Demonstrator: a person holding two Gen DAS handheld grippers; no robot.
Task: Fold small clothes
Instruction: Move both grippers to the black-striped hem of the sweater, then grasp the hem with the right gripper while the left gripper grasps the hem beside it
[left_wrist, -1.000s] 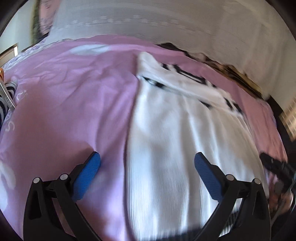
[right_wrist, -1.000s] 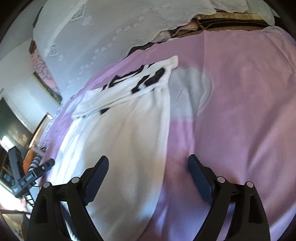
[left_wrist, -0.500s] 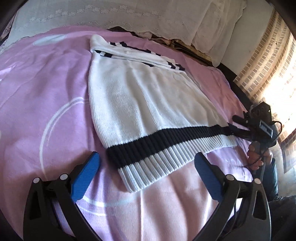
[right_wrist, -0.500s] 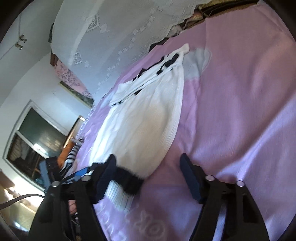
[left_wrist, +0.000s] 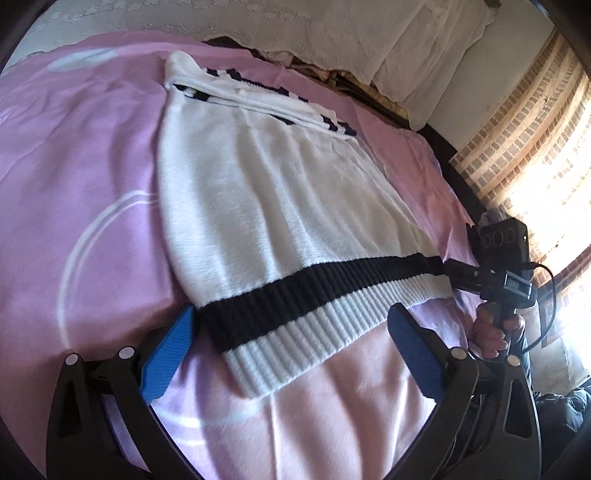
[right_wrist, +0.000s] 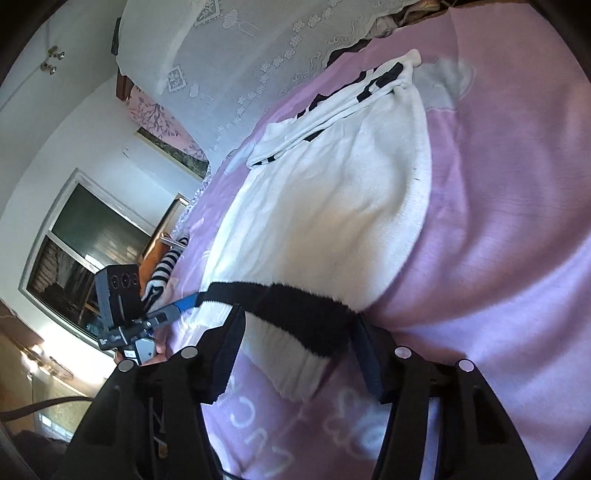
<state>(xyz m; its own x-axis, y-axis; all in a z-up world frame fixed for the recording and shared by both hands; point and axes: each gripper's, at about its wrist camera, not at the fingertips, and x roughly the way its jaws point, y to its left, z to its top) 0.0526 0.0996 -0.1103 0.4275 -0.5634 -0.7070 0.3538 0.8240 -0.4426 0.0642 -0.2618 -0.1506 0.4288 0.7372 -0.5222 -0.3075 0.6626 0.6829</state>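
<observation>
Left gripper (left_wrist: 290, 334): at the near left corner of the sweater's hem, fingers wide apart — the blue left finger (left_wrist: 168, 356) sits just beside the hem's left end, the right finger (left_wrist: 413, 354) is over the pink sheet past the hem's near edge. Nothing is pinched.

Bed sheet (left_wrist: 74, 177): pink, with white circle lines on the left and white lettering near the front in the right wrist view; it carries the sweater.

Sweater (left_wrist: 266, 192): white knit, lying flat on the sheet, collar end far away, hem toward the camera. A folded band with black marks crosses the far end.

Hem (left_wrist: 314, 295): a wide black stripe (right_wrist: 303, 314) with a white ribbed edge below it, running across the near end from one gripper to the other.

Right gripper (right_wrist: 295, 341): at the hem's right corner, seen small at the right edge of the left wrist view with a hand (left_wrist: 495, 332) on its handle. Its fingers have just been closing, with the black stripe and ribbed edge between them; I cannot tell whether the pads already press the knit.

Far side: white lace cloth (left_wrist: 295, 26) beyond the sheet, a brick wall (left_wrist: 517, 122) to the right.
</observation>
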